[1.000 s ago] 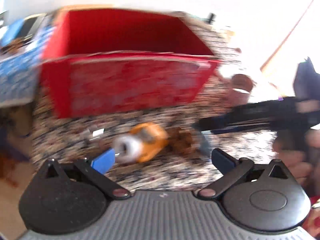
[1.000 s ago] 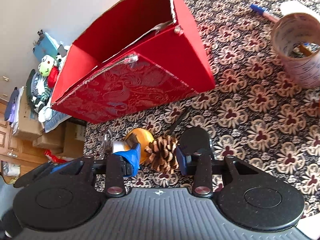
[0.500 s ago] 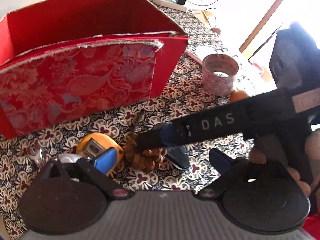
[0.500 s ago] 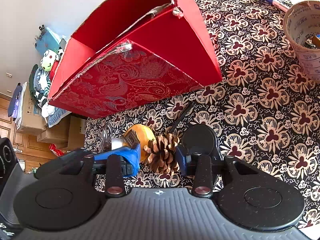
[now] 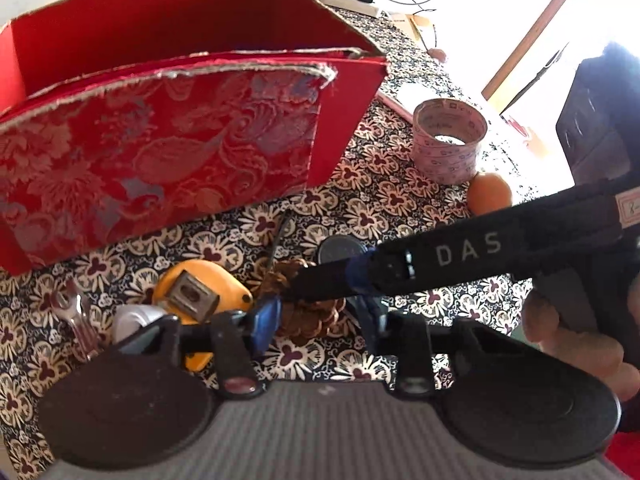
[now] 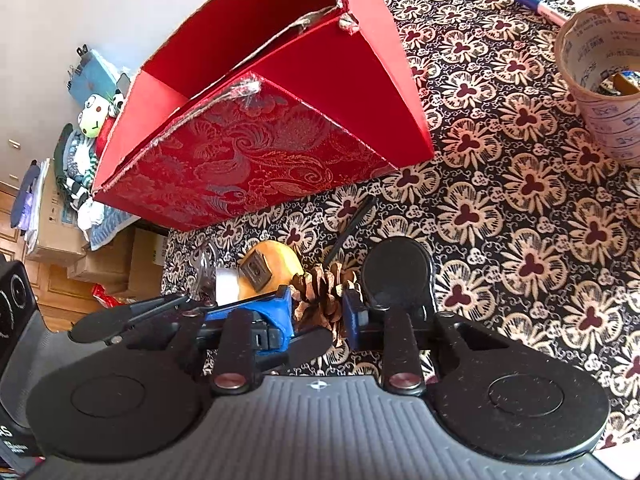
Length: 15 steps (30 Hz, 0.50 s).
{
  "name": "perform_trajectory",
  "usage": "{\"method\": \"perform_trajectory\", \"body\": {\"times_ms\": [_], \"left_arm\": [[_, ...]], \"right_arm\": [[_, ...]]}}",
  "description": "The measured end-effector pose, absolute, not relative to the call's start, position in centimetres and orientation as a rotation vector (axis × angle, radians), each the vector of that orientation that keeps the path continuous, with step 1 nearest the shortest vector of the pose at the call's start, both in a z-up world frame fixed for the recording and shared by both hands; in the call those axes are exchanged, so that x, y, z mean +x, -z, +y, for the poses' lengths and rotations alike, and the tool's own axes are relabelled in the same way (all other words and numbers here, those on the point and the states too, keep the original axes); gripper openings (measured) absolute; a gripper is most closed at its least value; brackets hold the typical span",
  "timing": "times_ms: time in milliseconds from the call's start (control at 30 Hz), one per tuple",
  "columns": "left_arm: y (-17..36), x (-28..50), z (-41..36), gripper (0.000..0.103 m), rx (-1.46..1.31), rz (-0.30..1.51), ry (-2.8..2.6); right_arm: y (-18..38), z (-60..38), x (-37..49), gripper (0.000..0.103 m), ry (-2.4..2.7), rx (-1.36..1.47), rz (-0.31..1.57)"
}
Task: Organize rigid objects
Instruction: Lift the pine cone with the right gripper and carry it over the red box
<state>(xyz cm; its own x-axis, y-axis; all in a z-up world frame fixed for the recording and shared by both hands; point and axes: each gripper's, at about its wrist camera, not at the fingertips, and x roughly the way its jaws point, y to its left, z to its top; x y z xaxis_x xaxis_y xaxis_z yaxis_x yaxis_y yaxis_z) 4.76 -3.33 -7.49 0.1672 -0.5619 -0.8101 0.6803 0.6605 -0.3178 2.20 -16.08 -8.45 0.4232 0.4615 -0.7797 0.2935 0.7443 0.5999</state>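
A brown pine cone [image 6: 320, 296] lies on the patterned cloth in front of the red brocade box [image 6: 256, 160]. My right gripper [image 6: 318, 312] is open around the cone, one pad on each side. In the left wrist view the right gripper's black arm crosses over the cone [image 5: 308, 320]. My left gripper [image 5: 320, 320] is open, close behind the cone. A yellow tape measure [image 5: 196, 292], a white roll [image 5: 132, 320], a metal wrench [image 5: 76, 316] and a black round disc [image 6: 400, 268] lie beside the cone. The box [image 5: 168, 152] stands open-topped.
A roll of printed tape [image 5: 448, 144] and an orange ball [image 5: 490, 192] sit to the right of the box. A blue-capped pen [image 6: 536, 4] lies far right. A thin black stick [image 6: 352, 228] lies by the box. The table's left edge drops to boxes on the floor.
The left gripper has swung in toward the pine cone and its fingers have narrowed. The right gripper has stayed open around the cone, edging slightly closer.
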Motion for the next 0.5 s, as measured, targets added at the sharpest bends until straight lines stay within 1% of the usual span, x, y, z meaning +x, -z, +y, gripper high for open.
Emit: {"method": "perform_trajectory", "body": {"times_ms": [100,367,500], "left_arm": [[7.0,4.5,-3.4,0.025,0.137,1.083,0.91],[4.3,3.6,-3.8,0.025,0.147,1.005,0.965],[1.4,3.5,-3.8,0.025,0.147,0.93,0.995]], "right_arm": [[7.8,-16.4,1.6,0.006,-0.114,0.78,1.147],[3.7,-17.6,0.3,0.004,-0.087,0.754,1.064],[0.3,-17.7,0.6,0.004,-0.088,0.7,0.985]]}}
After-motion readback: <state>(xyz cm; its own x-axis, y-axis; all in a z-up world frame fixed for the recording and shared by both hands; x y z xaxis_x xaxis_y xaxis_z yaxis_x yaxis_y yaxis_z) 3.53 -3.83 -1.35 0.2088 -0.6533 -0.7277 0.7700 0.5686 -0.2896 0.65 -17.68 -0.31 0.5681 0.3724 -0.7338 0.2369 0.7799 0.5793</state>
